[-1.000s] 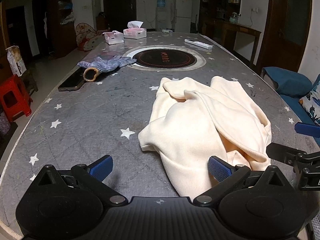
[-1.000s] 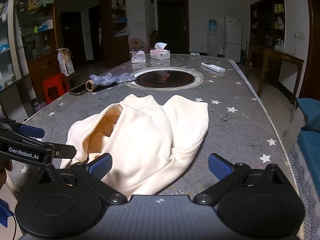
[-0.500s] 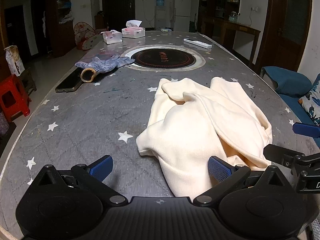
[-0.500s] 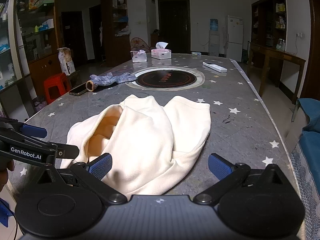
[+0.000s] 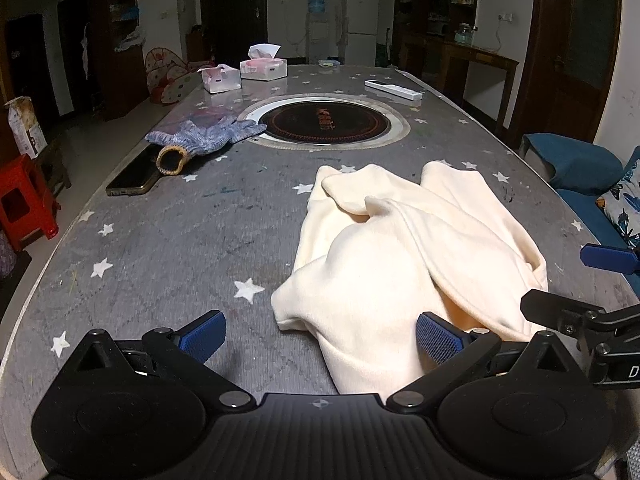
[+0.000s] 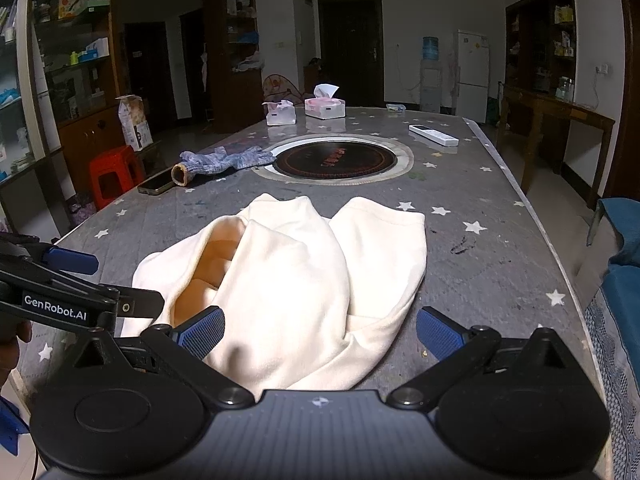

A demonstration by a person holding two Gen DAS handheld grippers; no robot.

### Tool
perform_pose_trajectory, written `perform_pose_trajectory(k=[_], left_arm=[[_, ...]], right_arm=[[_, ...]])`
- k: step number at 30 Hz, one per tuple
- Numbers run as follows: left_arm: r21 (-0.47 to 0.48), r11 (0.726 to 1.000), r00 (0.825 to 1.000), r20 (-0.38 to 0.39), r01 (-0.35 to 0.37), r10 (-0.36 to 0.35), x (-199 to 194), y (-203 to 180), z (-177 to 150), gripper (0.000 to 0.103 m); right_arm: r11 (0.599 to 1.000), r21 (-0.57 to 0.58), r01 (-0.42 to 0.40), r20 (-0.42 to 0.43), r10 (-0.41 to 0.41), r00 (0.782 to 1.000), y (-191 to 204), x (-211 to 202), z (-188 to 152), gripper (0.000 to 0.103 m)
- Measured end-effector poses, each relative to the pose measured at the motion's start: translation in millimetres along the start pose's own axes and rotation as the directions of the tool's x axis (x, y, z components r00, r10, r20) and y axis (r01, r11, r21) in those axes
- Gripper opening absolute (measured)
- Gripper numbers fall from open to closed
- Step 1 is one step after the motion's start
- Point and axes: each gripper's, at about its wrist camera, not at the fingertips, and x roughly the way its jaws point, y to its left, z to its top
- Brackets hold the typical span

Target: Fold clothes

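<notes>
Change: across the last second both cameras have drawn back a little and tipped slightly; the cream fleece garment (image 5: 404, 264) sits a touch lower and farther out in each view. Its folds and outline match the earlier pictures, so the cloth itself has not moved.
Meaning for task: no grasp was made or let go in this span. The garment lies rumpled, not in a neat fold; whether this is a heap awaiting work or a half-made fold, one moment cannot settle.
Left gripper (image 5: 320, 336): fingers spread wide, nothing between them; its right finger (image 5: 438, 338) hangs over the near hem, contact not clear.
Right gripper (image 6: 320, 334): fingers spread wide, empty, hovering above the near edge of the cloth; its left finger (image 6: 200, 332) over the open pocket of the fabric.
Where the garment is: on the grey star-printed table (image 5: 168, 248), near end, right of centre in the left view, well short of the round black inset hob (image 5: 326, 123).
Long axis: runs from the near table edge away toward the hob.
Which way it points: two rounded lobes (image 6: 360, 220) face the far end; the bunched opening, with a warmer yellow inner side showing (image 6: 216, 264), faces the grippers and the left.
Bystanders: blue-grey knit glove (image 5: 204, 138) and dark phone (image 5: 134, 176), well apart to the left.
</notes>
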Motion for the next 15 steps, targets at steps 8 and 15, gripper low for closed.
perform_pose_trajectory(k=[8, 15], left_arm=[[0.013, 1.0, 1.0, 0.009, 0.01, -0.01, 4.5, -0.4, 7.8, 0.103], [0.014, 0.999, 0.999, 0.032, 0.037, -0.038, 9.1, 0.3, 24.1, 0.103]], right_arm=[[1.0, -0.001, -0.006, -0.007, 0.006, 1.0, -1.9, 7.1, 6.3, 0.098], [0.999, -0.015, -0.037, -0.023, 0.037, 0.999, -3.0, 22.6, 19.6, 0.087]])
